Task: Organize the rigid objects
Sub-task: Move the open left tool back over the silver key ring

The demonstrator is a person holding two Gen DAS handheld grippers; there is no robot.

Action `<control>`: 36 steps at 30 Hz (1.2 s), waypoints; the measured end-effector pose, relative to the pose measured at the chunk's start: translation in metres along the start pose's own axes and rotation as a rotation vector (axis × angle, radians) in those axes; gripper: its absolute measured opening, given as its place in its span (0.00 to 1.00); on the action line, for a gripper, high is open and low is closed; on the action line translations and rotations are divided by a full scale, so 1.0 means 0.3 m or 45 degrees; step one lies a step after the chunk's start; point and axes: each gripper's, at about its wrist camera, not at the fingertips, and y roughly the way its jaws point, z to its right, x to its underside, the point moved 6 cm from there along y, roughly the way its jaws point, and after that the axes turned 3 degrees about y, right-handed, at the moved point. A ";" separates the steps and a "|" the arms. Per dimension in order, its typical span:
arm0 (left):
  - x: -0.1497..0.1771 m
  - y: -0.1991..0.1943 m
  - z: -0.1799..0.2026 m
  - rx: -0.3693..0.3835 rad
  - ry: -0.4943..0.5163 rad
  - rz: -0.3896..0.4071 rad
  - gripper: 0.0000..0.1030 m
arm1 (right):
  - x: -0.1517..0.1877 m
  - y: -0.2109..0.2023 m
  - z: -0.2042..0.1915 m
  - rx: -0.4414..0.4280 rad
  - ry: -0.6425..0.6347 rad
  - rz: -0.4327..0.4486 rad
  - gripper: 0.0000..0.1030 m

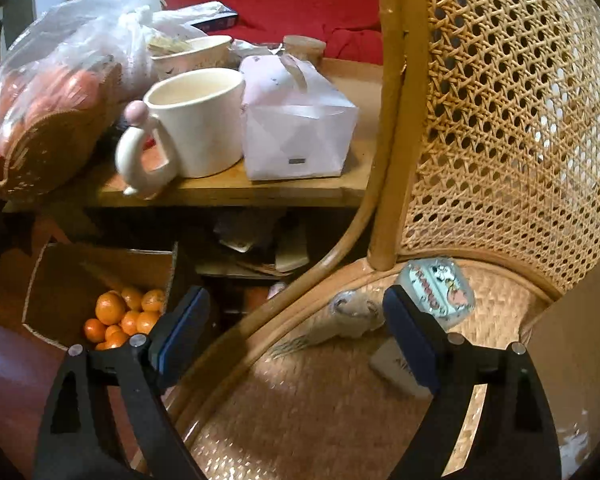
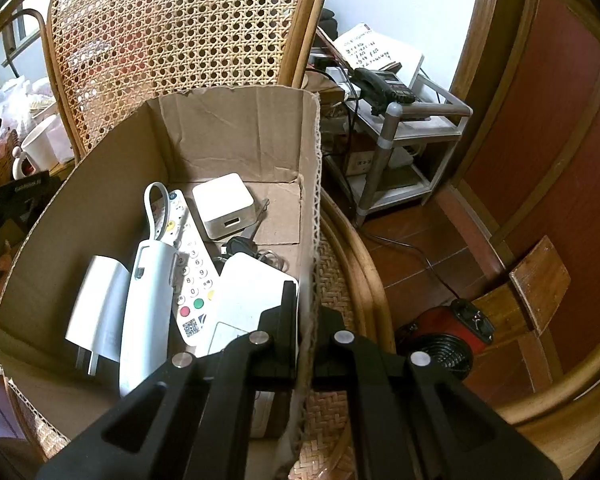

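In the left wrist view my left gripper [image 1: 296, 332] hangs open over the woven seat [image 1: 300, 400] of a rattan chair, holding nothing. Beyond its fingertips lie a fork with a pale handle [image 1: 340, 320], a cartoon-printed case [image 1: 440, 292] and a white flat item [image 1: 394, 364], half hidden by the right finger. My right gripper [image 2: 306, 320] is shut on the right wall of a cardboard box [image 2: 236, 128] standing on the seat. Inside it are a remote control [image 2: 192, 272], a white charger cube [image 2: 224, 204], a white handheld device [image 2: 148, 300], a white adaptor [image 2: 96, 308], a white flat box [image 2: 244, 300] and keys [image 2: 240, 246].
The chair's cane back [image 1: 500, 120] rises at the right. A wooden table [image 1: 228, 192] left of it carries a cream mug [image 1: 196, 124], a tissue pack [image 1: 296, 128] and a basket of bagged fruit [image 1: 48, 120]. A box of oranges [image 1: 124, 312] sits on the floor. A red fan heater [image 2: 448, 340] stands right of the chair.
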 end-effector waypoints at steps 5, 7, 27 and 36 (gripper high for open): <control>-0.016 0.075 0.004 0.021 0.024 -0.070 0.85 | 0.000 0.000 -0.002 -0.004 -0.003 0.000 0.06; -0.014 0.104 0.002 0.026 0.029 -0.102 0.85 | -0.001 0.001 -0.005 -0.009 -0.002 0.002 0.06; 0.018 0.171 0.056 0.049 0.189 -0.100 0.68 | -0.002 0.002 -0.004 -0.009 -0.004 0.001 0.06; 0.022 0.145 0.026 0.018 0.249 -0.089 0.43 | -0.002 0.001 -0.004 -0.009 -0.004 0.002 0.06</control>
